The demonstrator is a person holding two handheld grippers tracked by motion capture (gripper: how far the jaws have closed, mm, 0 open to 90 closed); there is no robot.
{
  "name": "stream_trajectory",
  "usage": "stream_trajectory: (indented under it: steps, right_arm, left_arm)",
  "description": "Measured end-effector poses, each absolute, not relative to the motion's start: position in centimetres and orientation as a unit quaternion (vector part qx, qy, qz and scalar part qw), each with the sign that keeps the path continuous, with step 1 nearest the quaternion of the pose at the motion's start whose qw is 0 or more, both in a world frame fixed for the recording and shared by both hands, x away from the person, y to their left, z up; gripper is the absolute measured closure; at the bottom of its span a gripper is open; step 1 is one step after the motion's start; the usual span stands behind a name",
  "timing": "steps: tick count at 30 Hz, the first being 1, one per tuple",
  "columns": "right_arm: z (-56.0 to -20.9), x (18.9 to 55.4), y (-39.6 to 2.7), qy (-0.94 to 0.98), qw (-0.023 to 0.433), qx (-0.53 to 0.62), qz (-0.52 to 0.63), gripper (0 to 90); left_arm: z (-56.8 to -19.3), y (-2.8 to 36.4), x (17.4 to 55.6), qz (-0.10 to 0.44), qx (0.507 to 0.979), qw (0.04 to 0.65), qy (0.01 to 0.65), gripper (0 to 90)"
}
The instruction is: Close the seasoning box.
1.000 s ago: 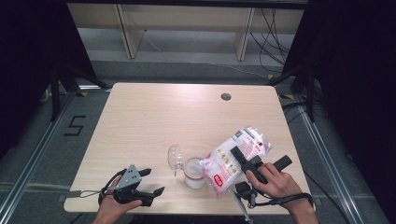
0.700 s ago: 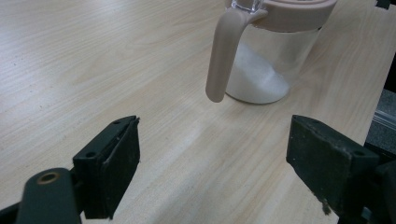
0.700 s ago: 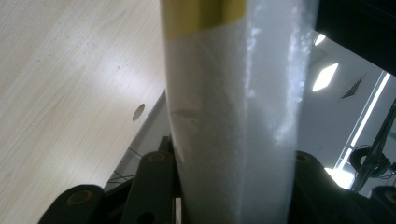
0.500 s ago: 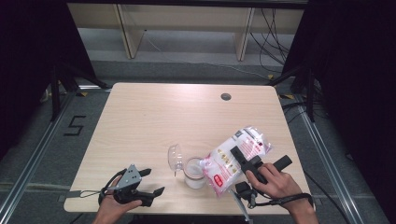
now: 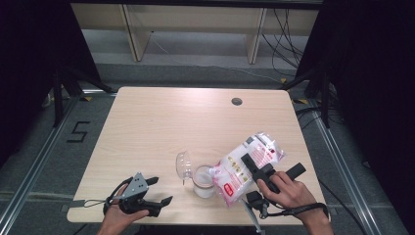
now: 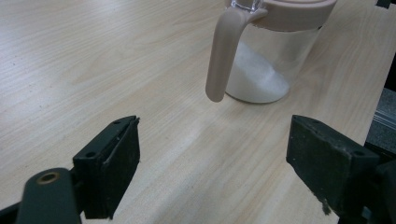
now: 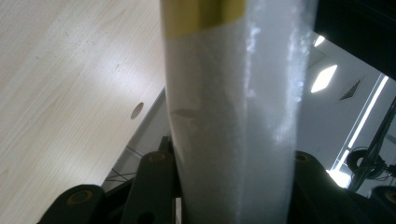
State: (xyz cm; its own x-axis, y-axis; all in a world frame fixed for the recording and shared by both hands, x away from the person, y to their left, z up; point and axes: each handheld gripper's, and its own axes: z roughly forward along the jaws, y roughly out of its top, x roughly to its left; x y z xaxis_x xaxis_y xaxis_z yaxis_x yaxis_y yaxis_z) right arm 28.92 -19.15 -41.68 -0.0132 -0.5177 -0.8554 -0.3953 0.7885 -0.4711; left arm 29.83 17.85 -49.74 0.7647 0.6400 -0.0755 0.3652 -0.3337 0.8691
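A clear jar (image 5: pixel 203 180) with white powder in it stands near the table's front edge, its clear lid (image 5: pixel 183 165) flipped open to the left. In the left gripper view the jar (image 6: pixel 266 60) shows a beige rim and a beige handle (image 6: pixel 223 56). My right gripper (image 5: pixel 250 164) is shut on a bag of white powder (image 5: pixel 240 169) with red print, tilted with its lower end over the jar's mouth. The bag (image 7: pixel 233 116) stands between the jaws of the right gripper (image 7: pixel 233 186). My left gripper (image 5: pixel 164 190) rests open at the front left, and its jaws (image 6: pixel 215 163) hold nothing.
The light wooden table (image 5: pixel 161 127) has a round cable hole (image 5: pixel 237 101) at the back right. Floor rails and a shelf frame lie beyond the far edge. The right hand sits close to the table's front right corner.
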Motion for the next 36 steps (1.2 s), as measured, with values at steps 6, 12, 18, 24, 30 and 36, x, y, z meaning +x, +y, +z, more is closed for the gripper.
stream_trajectory:
  steps: [6,12,18,24,30,36]
  right_arm:
    - [-41.73,28.87,-19.09,0.706,0.626,-0.327,-0.056,68.1]
    - [-41.84,28.89,-19.06,0.704,0.627,-0.328,-0.058,68.2]
    - [-41.80,28.91,-19.09,0.707,0.625,-0.327,-0.055,68.2]
    - [-41.81,28.96,-19.10,0.709,0.623,-0.325,-0.049,68.3]
    - [-41.76,28.92,-19.13,0.709,0.624,-0.325,-0.052,68.5]
    - [-41.69,28.89,-19.15,0.708,0.624,-0.325,-0.053,68.6]
  left_arm:
    - [-49.71,17.86,29.84,0.145,0.806,0.482,0.311,17.1]
    - [-49.68,17.93,29.91,0.148,0.808,0.482,0.304,17.1]
    - [-49.72,17.86,29.83,0.142,0.805,0.485,0.311,17.1]
    - [-49.72,17.87,29.83,0.143,0.804,0.485,0.312,17.1]
    - [-49.72,17.87,29.83,0.143,0.804,0.485,0.312,17.1]
    - [-49.72,17.87,29.83,0.143,0.804,0.485,0.312,17.0]
